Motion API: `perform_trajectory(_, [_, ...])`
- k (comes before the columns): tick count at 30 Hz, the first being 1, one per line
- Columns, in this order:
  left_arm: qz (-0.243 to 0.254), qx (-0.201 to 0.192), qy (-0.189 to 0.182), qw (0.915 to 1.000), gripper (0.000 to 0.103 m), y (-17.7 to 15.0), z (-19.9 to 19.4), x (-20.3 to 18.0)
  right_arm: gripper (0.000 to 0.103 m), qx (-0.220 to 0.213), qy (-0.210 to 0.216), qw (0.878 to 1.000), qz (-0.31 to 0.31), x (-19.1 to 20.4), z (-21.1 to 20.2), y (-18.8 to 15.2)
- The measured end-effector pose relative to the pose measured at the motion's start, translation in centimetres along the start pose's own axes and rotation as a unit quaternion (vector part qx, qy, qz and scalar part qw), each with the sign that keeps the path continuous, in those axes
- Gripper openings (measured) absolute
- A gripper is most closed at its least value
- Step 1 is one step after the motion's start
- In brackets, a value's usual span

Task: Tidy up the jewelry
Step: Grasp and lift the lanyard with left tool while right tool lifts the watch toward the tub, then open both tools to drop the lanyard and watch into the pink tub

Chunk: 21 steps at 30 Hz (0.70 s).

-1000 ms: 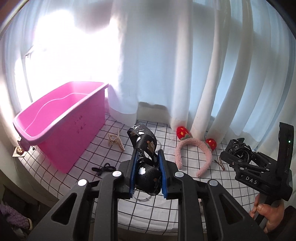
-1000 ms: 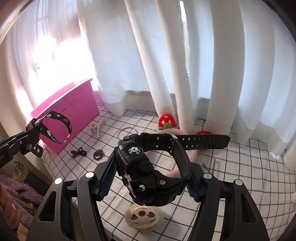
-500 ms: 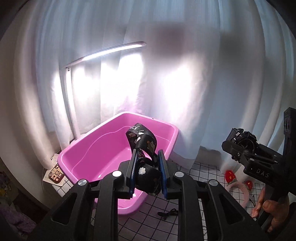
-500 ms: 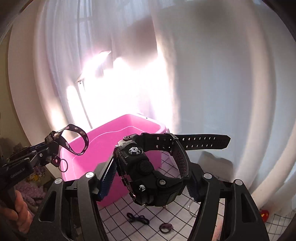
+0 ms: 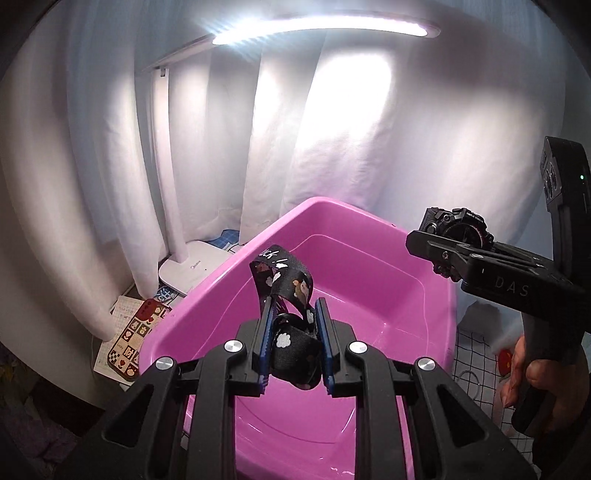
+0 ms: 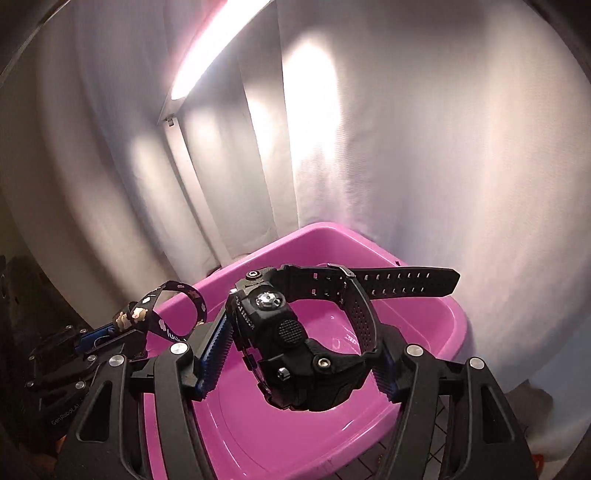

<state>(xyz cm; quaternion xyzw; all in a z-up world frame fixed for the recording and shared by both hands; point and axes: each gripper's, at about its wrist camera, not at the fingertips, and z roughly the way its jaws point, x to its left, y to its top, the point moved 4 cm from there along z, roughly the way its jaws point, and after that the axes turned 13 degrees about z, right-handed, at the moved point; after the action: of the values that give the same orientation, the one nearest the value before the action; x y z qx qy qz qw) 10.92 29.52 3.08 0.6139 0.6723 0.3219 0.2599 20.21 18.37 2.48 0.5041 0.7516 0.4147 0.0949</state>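
A pink plastic bin (image 5: pixel 369 280) (image 6: pixel 417 354) lies below both grippers, its inside bare. My left gripper (image 5: pixel 293 332) is shut on a black patterned strap (image 5: pixel 284 273), whose loop stands up above the bin's near side. In the right wrist view that strap (image 6: pixel 177 306) shows at the left over the bin's rim. My right gripper (image 6: pixel 299 354) is shut on a chunky black wristwatch (image 6: pixel 295 343), its band sticking out to the right over the bin. The watch (image 5: pixel 458 229) also shows at the right of the left wrist view, over the bin's right rim.
A white desk lamp (image 5: pixel 192 266) stands behind the bin at left, its lit bar (image 5: pixel 317 27) overhead. White curtains (image 5: pixel 332 129) hang behind. A patterned card (image 5: pixel 133 339) lies left of the bin. Checked cloth (image 5: pixel 476 373) with a red item (image 5: pixel 504 360) shows at right.
Both grippers have swung left from the checked cloth to above the pink bin, carrying the strap and the watch. The headband and hair ties have left the views.
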Motion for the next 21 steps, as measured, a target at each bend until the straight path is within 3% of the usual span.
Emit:
perform_trajectory(6, [-0.001,0.066,-0.021,0.9976,0.021,-0.9,4.0,0.6,0.063,0.098,-0.024,0.995,0.006,-1.0,5.6,0.1])
perform_trajectory(12, [-0.016,0.132,-0.028,0.9907,0.023,-1.8,6.8,1.1,0.063,0.191,-0.053,0.980,0.025,-2.1,9.6,-1.0])
perform_trajectory(21, [-0.029,0.196,-0.032,0.9797,0.028,-3.5,9.2,1.5,0.064,0.247,-0.088,0.965,0.028,-2.8,13.2,-2.0])
